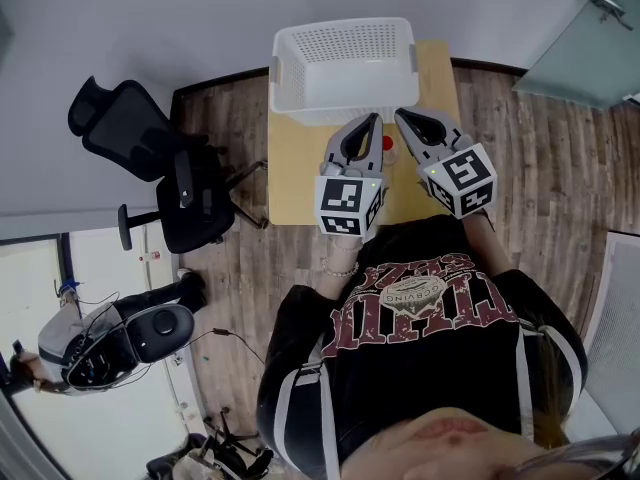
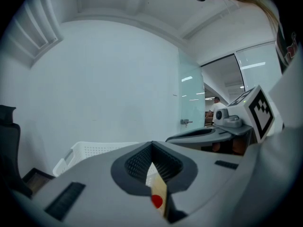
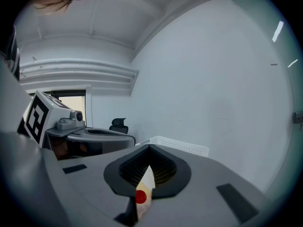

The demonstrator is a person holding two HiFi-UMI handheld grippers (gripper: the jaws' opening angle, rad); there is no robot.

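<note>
Head view, starting at the left: what stands around the desk?

A black office chair [image 1: 150, 158] on the wooden floor [image 1: 560, 178], just beside the desk's left edge. Nearer the person and well apart from it lies a grey and black machine [image 1: 130, 333] with cables.

And on the desk [image 1: 295, 173] itself?

A white plastic basket [image 1: 343, 68] with perforated walls sits at the far end, taking up nearly the whole width.

Where is the left claw?

The left claw [image 1: 374, 119] hangs over the desk just short of the basket. Its tips are pressed together and it has hold of nothing. The left gripper view shows the same: tips meeting, with only a narrow slit lower down.

What shows through that slit?

A small red round thing [image 2: 157, 201], plain and glossy, lying on the pale desk top. In the head view the red round thing [image 1: 391, 145] sits between the two claws, just beside the left one's body.

And the right claw?

The right claw [image 1: 399, 116] is closed too, tips together and empty, angled toward the left one. Through its own slit the red round thing [image 3: 140, 197] appears again. Far right stands a glass door [image 1: 590, 38].
</note>
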